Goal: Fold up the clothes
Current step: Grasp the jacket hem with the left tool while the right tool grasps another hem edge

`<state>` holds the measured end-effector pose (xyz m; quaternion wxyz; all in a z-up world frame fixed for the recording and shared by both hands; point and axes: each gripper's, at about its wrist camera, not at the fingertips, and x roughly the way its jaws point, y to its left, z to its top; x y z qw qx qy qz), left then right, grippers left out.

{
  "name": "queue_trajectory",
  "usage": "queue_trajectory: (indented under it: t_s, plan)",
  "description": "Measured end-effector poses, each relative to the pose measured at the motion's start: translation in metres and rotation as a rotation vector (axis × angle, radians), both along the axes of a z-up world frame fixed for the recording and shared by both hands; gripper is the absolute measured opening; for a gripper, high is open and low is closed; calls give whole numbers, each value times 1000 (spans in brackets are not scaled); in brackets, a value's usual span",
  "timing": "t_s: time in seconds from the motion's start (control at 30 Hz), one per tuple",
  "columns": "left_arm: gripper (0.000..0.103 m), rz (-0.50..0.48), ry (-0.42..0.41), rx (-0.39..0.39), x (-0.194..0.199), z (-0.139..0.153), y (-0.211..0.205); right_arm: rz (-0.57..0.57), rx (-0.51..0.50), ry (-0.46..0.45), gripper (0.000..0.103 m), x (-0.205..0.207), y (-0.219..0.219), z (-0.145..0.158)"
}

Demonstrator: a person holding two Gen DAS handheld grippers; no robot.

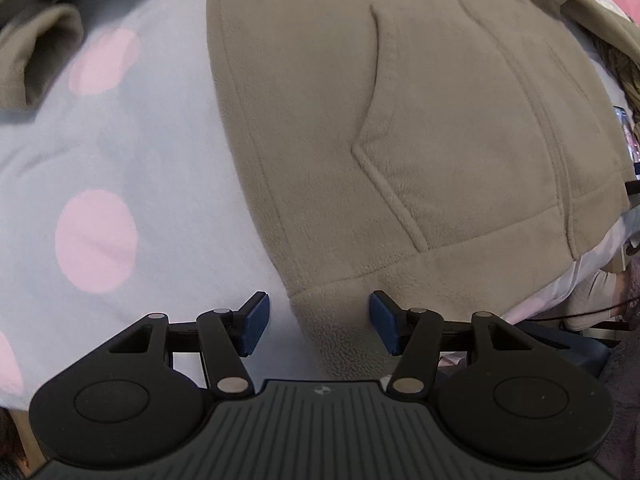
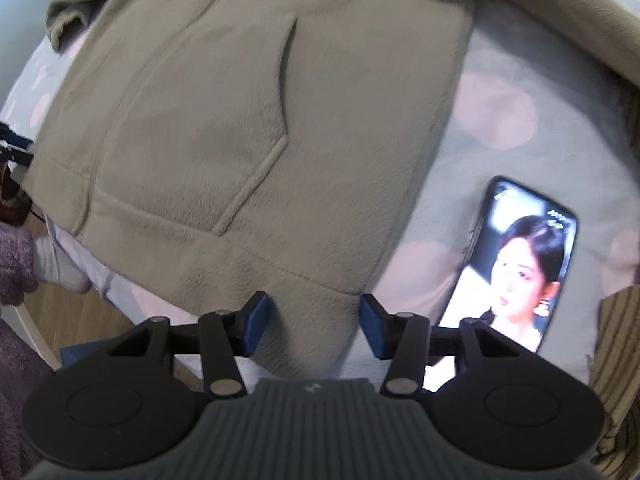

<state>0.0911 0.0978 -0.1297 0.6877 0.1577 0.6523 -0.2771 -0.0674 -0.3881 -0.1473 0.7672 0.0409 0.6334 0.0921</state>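
spread widest: pale grey blanket (image 1: 132, 148) with big pink dots, covering the bed under everything else. on top of it, lying flat and front up: tan fleece jacket (image 1: 400, 120) with a slanted pocket seam (image 1: 372, 136) and a ribbed hem band along the near edge; one sleeve cuff (image 1: 44, 48) flopped out to the far left in the left wrist view. same jacket (image 2: 240, 132) filling most of the right wrist view, hem toward the camera. beside it on the blanket (image 2: 500, 92), to the right and just apart from the jacket's side edge: a phone (image 2: 516, 264), screen lit and showing video. at the left edge of the right wrist view, past the bed's edge: wood floor (image 2: 64, 312) and a foot in a light sock (image 2: 56, 264). left gripper (image 1: 319, 322) pointing down over the jacket's near left hem corner, blue pads (image 1: 256, 320) apart, hem fabric between them but not pinched. right gripper (image 2: 314, 324) over the near right hem corner, pads likewise apart, fleece sitting in the gap, not clamped.
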Motion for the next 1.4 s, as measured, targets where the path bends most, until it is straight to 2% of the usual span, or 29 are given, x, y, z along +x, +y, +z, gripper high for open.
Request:
queue_trajectory:
  t_s: [0.03,0.1,0.17,0.2,0.27,0.37,0.47,0.57,0.7,0.8,0.9,1.03,1.2,1.3,1.37,1.4]
  plan:
    - [53,-6,-3,-3,-1,-1,-1,11,-15,4,53,2,4,-2]
    - [42,-18,-11,-7,-4,-2,-2,40,-45,1,47,4,13,-1]
    - [36,-41,-30,6,-8,1,-4,68,-68,-12,33,4,21,4]
    - [34,-51,-41,13,-6,2,-7,83,-79,-19,30,4,24,7]
    - [22,-69,-61,21,-9,7,-9,115,-97,-31,20,4,30,12]
    - [15,-82,-73,-1,-8,27,-6,136,-82,-39,15,6,32,28]
    - [13,-81,-84,-46,-5,55,0,164,-61,-40,14,9,30,53]
    - [12,-128,-110,-67,-10,84,-3,210,-40,-24,13,9,37,78]
    - [11,-200,-99,-40,-14,108,-6,301,25,45,13,2,52,97]
    - [11,-235,-56,12,-12,102,-8,375,34,120,13,-6,69,90]
    - [11,-224,-22,53,-6,80,-4,382,2,173,13,-11,71,63]
    - [11,-218,28,103,4,47,-4,323,2,236,13,-13,57,22]
    - [12,-239,47,187,8,3,-14,309,-1,263,16,-11,57,4]
    - [17,-215,63,184,17,3,-13,337,-21,260,23,-11,61,9]
    - [24,-203,69,173,23,9,-11,360,-32,249,43,-12,64,17]
    - [27,-201,63,168,25,15,-10,367,-37,237,47,-12,65,22]
